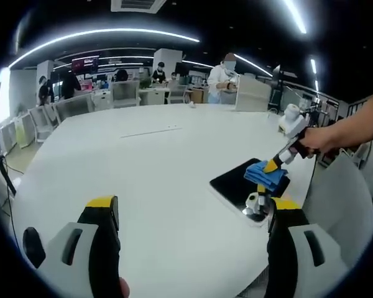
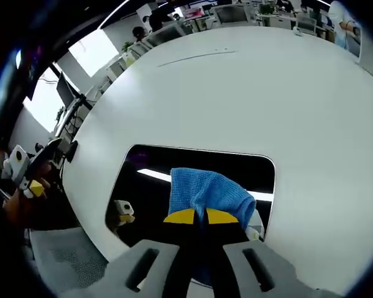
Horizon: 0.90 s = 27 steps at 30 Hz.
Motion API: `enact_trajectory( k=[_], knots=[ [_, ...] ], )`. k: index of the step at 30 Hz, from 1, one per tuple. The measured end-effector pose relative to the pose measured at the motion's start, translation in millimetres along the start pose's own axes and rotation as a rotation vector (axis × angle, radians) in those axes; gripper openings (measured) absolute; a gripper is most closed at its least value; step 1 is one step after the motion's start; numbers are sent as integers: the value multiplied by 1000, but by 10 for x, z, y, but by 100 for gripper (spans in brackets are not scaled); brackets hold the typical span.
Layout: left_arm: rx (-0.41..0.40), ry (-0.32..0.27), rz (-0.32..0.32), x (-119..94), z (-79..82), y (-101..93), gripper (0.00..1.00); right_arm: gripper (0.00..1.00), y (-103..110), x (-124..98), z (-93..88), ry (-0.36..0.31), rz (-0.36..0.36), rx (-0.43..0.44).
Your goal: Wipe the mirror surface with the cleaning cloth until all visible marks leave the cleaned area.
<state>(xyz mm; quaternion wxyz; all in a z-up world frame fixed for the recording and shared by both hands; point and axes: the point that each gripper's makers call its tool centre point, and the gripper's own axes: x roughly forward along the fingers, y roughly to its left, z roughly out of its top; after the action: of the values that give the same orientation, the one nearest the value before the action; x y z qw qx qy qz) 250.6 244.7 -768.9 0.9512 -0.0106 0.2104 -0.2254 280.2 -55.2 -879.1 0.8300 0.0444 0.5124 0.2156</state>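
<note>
Room: open office with ceiling light strips glowing, people (image 1: pixel 224 74) standing at distant desks, chairs (image 1: pixel 71 107) lining the far edge.
Surface: large white table (image 1: pixel 143 167) spreading wide.
Mirror: dark rectangular mirror (image 2: pixel 149 186) lying flat near the table's edge, reflecting ceiling lights.
Cloth: blue cleaning cloth (image 2: pixel 205 192) resting on the mirror.
Right gripper: right gripper (image 2: pixel 202 217) clenching the cloth's near edge, pressing it onto the glass.
Left gripper: left gripper (image 1: pixel 193 214) hovering over bare table beside the mirror, jaws spread apart, grasping nothing.
</note>
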Motion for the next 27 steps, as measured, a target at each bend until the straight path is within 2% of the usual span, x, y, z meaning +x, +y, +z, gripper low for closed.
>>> enact_trajectory(
  k=[10, 13, 15, 18, 20, 22, 25, 27],
  knots=[
    [-11, -5, 10, 11, 3, 18, 99, 0, -163, -72, -27, 2, -12, -3],
    [-23, 3, 8, -6, 4, -30, 99, 0, -213, -100, -42, 5, -17, 5],
    [-40, 23, 11, 0, -38, -30, 99, 0, -242, -111, -47, 6, -19, 7],
    [-27, 18, 0, 38, -48, -33, 99, 0, -275, -130, -56, 4, -21, 9],
    [-9, 78, 21, 48, -148, 11, 99, 0, -326, -154, -69, 0, -27, 26],
    [51, 44, 53, 55, -85, 80, 99, 0, -351, -163, -74, -8, -24, 40],
    [8, 28, 38, 58, -69, 81, 99, 0, -376, -173, -75, -16, -28, 50],
    [16, 39, 29, 56, -89, 58, 99, 0, -379, -174, -74, -17, -30, 53]
  ],
)
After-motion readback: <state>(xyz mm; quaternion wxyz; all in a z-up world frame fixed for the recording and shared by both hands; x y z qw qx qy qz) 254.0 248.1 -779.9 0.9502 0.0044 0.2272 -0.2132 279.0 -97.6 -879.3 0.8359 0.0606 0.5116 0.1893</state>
